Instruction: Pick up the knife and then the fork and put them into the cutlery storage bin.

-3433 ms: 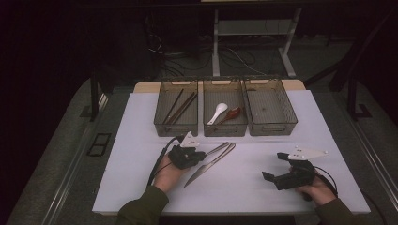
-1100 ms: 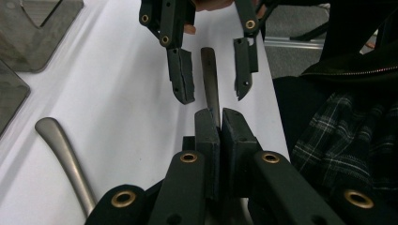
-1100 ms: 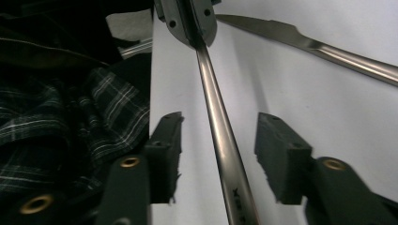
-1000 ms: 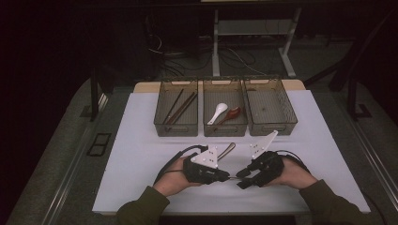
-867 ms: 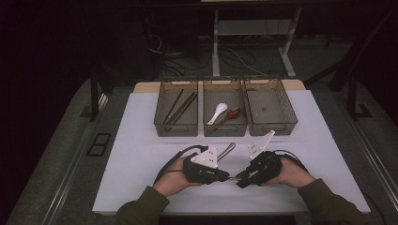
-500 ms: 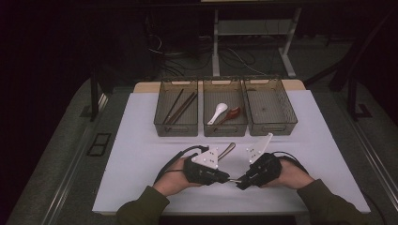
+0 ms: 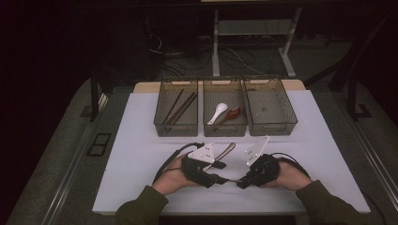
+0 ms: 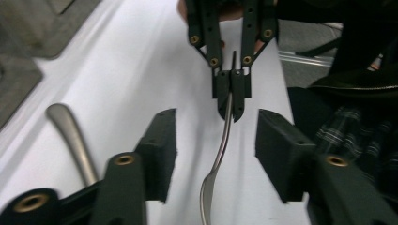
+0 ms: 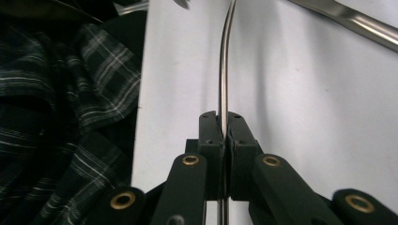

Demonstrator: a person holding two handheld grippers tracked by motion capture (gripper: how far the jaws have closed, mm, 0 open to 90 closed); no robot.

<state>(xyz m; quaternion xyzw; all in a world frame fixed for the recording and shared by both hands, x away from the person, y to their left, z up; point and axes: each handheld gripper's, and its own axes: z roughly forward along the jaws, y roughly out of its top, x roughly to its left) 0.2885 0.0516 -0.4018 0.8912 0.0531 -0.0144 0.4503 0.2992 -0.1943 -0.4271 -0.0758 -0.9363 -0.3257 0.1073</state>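
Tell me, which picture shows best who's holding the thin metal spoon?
The left gripper view: the right gripper pinches the spoon handle while the left gripper has just opened. The right gripper view shows that pinch close up; the high view is dim.

Black claws with brass-coloured screws, olive sleeves, trailing black cables.

Three baskets, two chopsticks, one white spoon, one red spoon, two metal utensils.

No words, numbers, labels or signs can be read in any of the pictures.
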